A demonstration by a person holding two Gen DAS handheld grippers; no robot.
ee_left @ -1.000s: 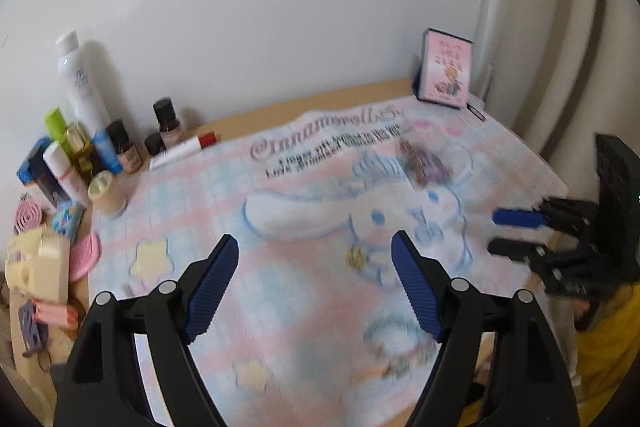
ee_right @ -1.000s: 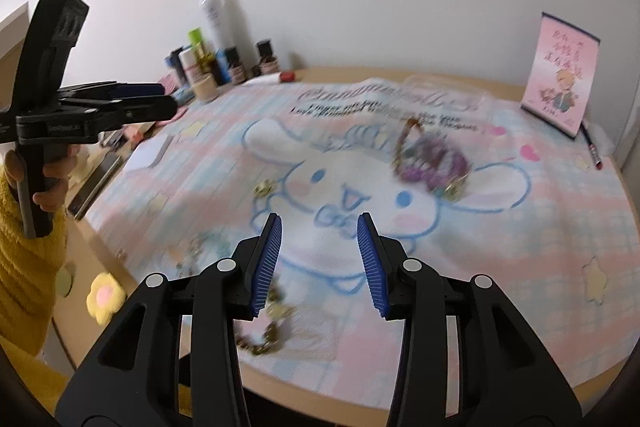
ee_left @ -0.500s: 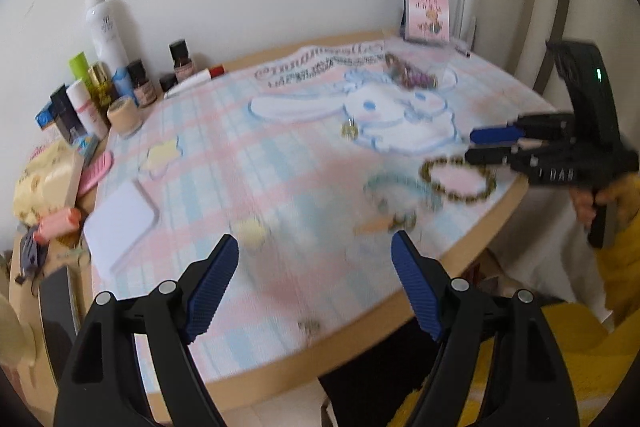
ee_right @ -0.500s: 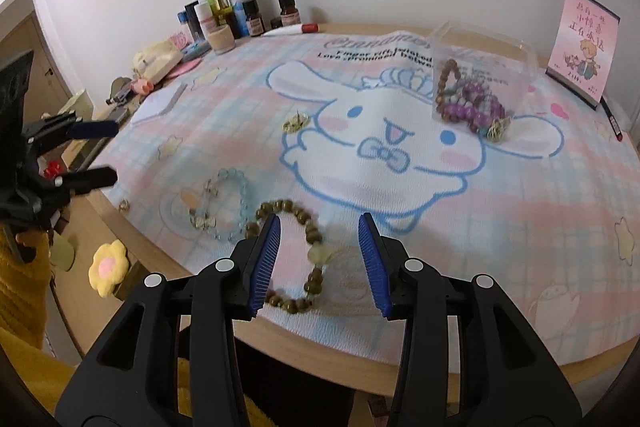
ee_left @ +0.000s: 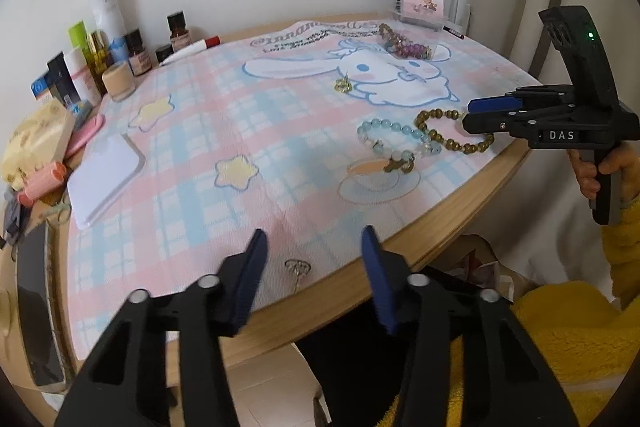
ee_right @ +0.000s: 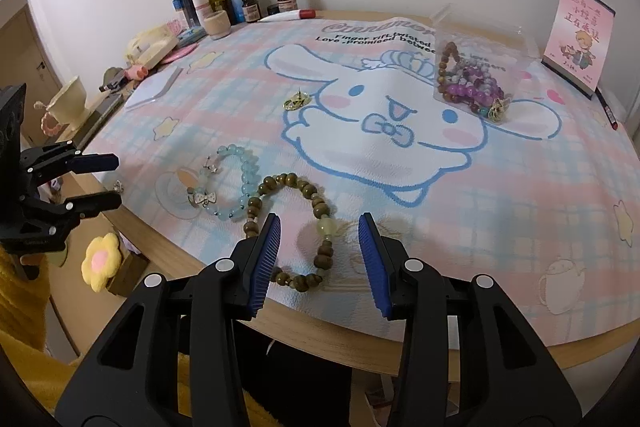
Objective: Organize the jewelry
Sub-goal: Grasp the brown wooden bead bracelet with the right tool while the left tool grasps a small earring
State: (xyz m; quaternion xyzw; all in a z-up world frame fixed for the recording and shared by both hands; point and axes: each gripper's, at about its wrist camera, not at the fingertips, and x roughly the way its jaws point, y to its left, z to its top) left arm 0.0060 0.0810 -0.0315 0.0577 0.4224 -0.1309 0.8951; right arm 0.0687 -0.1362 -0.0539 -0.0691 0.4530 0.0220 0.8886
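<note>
A brown bead bracelet and a pale blue bead bracelet lie near the front edge of a pink and blue cartoon mat. A clear box holds several bracelets at the back right. A gold earring lies mid-mat. A small silver piece lies at the mat's near edge, between my left gripper's fingers. My left gripper is open and empty just above it. My right gripper is open and empty over the brown bracelet.
Bottles and cosmetics crowd the back left. A white pad lies on the mat's left side. A pink card stand is at the back right. The round wooden table edge is close below both grippers.
Both grippers have pulled back and down toward the table's front edge. The left now sits over the small silver piece, the right over the brown bracelet. Both stay open.
</note>
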